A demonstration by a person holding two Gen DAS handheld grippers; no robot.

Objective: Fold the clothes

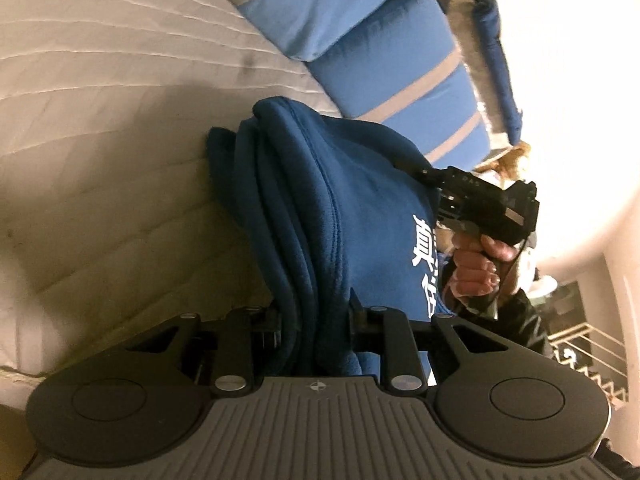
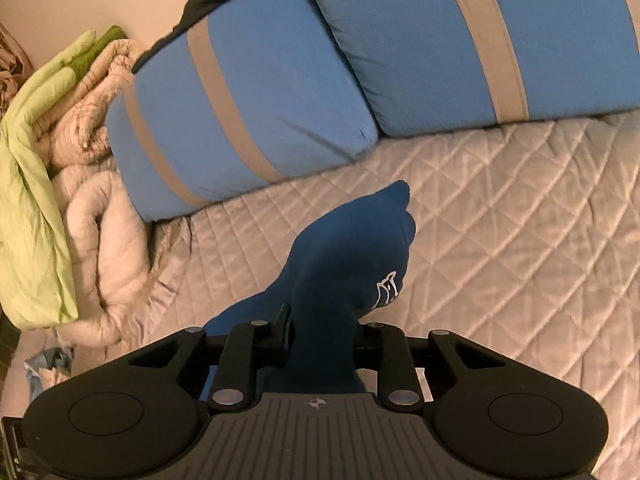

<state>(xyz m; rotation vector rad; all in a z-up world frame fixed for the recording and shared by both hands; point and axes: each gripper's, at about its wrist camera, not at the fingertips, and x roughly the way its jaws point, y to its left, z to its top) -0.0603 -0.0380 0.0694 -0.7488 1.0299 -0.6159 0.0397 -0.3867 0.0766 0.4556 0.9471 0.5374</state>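
One blue garment (image 1: pixel 320 216) hangs above the bed (image 2: pixel 500 208), near two blue pillows (image 2: pixel 248 120). Both the left gripper (image 1: pixel 314 320) and right gripper (image 2: pixel 320 328) are clamped on its bunched fabric.

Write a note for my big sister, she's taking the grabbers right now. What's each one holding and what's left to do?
Left gripper: shut on the blue sweatshirt, bunched layers between its fingers.
Right gripper: shut on another part of the same sweatshirt; a hand holds it.
The sweatshirt is lifted over the quilted bed cover, white print showing, near the blue striped pillows.
Done: garment gathered into several layers.
Left: probably lay it flat on the cover, neaten the fold, let go.
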